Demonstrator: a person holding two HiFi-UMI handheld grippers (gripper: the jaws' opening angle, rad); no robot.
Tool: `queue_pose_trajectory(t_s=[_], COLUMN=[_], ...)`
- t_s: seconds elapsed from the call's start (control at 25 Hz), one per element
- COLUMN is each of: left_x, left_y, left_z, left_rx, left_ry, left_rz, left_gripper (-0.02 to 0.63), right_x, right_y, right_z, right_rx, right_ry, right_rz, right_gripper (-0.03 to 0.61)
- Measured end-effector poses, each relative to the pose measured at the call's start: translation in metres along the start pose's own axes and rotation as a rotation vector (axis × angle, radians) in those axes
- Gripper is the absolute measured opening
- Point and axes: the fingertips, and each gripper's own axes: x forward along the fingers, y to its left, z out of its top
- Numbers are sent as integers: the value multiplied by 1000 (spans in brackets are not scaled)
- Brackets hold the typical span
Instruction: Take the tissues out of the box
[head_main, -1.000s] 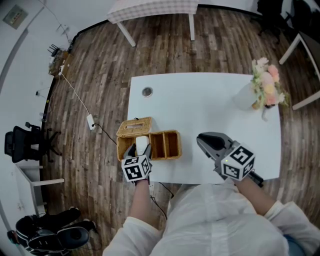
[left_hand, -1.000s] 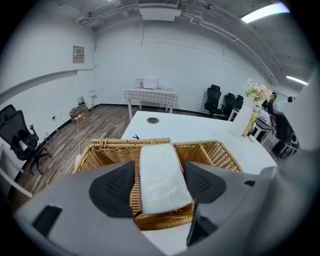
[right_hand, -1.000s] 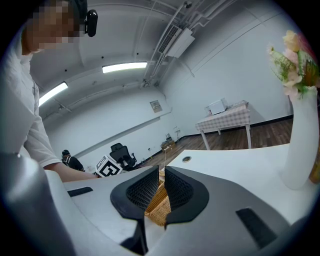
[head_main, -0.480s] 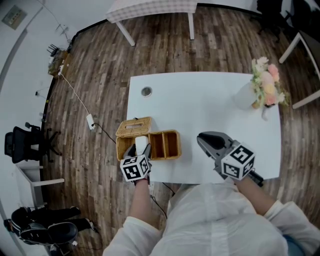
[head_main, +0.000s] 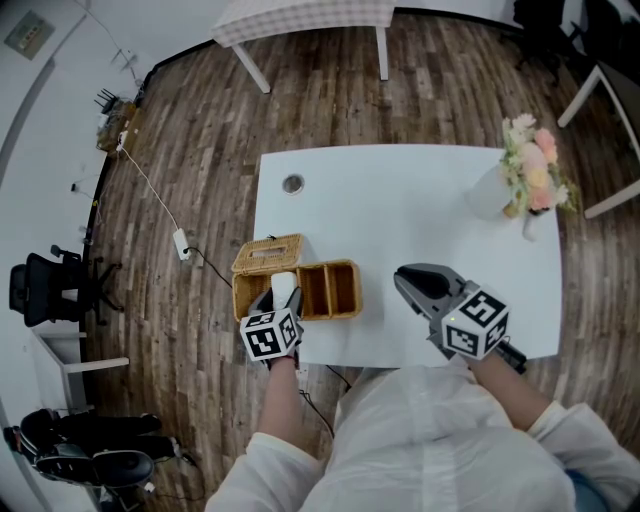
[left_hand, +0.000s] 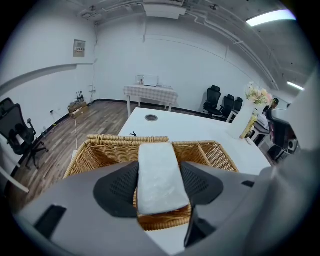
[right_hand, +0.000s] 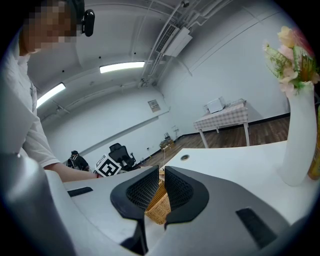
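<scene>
A wicker basket (head_main: 345, 268) with compartments sits at the white table's (head_main: 400, 200) front left corner. In the left gripper view a white tissue pack (left_hand: 159, 175) stands over the basket's (left_hand: 115, 141) near compartment, between the jaws of my left gripper (left_hand: 159, 186). Those jaws are closing and both pads touch the pack's sides. From the head view the pack (head_main: 284, 287) shows just ahead of the left gripper's (head_main: 283, 297) marker cube. My right gripper (head_main: 402, 277) hovers over the table's front right of the basket, jaws nearly together with nothing between them (right_hand: 161, 192).
A white vase with flowers (head_main: 530, 180) stands at the table's right rear, also close on the right in the right gripper view (right_hand: 300, 135). A round cable port (head_main: 292, 184) lies at the left rear. A cable and office chairs (head_main: 45, 285) lie on the wooden floor to the left.
Neither gripper has visibly moved over the last second; the tissue pack stays between the left jaws.
</scene>
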Motion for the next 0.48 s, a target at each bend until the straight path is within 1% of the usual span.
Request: queue_pose_trajectory(t_s=[0.48], left_x=[-2], left_y=[1], left_z=[1], left_rx=[-41], left_ry=[-7], left_rz=[1], left_gripper=[240], right_x=[-5], right_y=[-1], right_z=[-3], right_rx=[2], right_ry=[6], right_rz=[-16], right_gripper=[38])
